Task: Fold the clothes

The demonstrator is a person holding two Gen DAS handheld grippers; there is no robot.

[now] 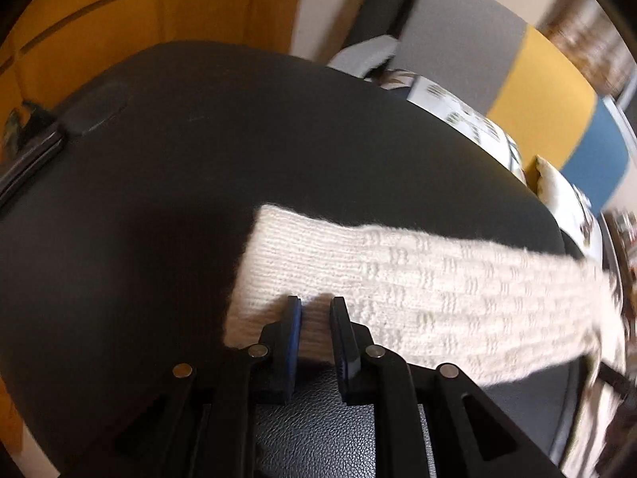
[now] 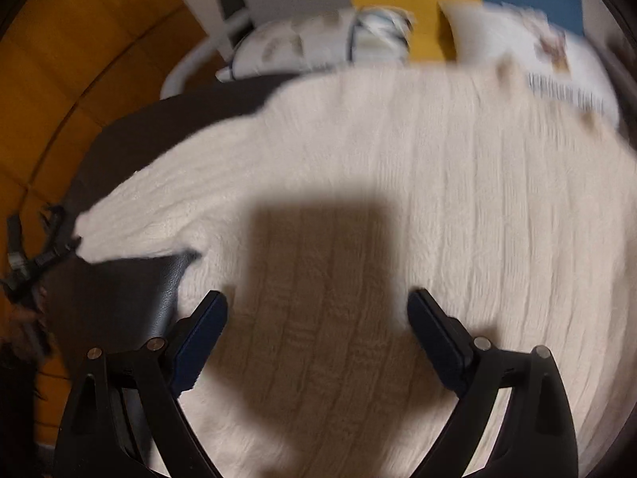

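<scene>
Sweater: a cream knit sweater (image 2: 398, 207) lies spread flat on a black leather worktop (image 1: 199, 159), covering most of the right wrist view.
Sleeve: one sleeve (image 1: 398, 290) stretches from the right across the worktop, its ribbed cuff ending near the middle.
Left gripper (image 1: 315, 302): its fingers (image 1: 294, 318) stand a narrow gap apart at the cuff's near edge, a strip of knit between them; whether the pads press on it I cannot tell.
Right gripper (image 2: 318, 298): fingers (image 2: 207, 318) wide apart above the sweater's body, nothing between them.
Shadow: a dark square patch falls on the knit just beyond the right gripper.
Surroundings: patterned cushions (image 2: 318, 40) at the worktop's far edge; orange wall panels (image 1: 119, 20) to the left.
</scene>
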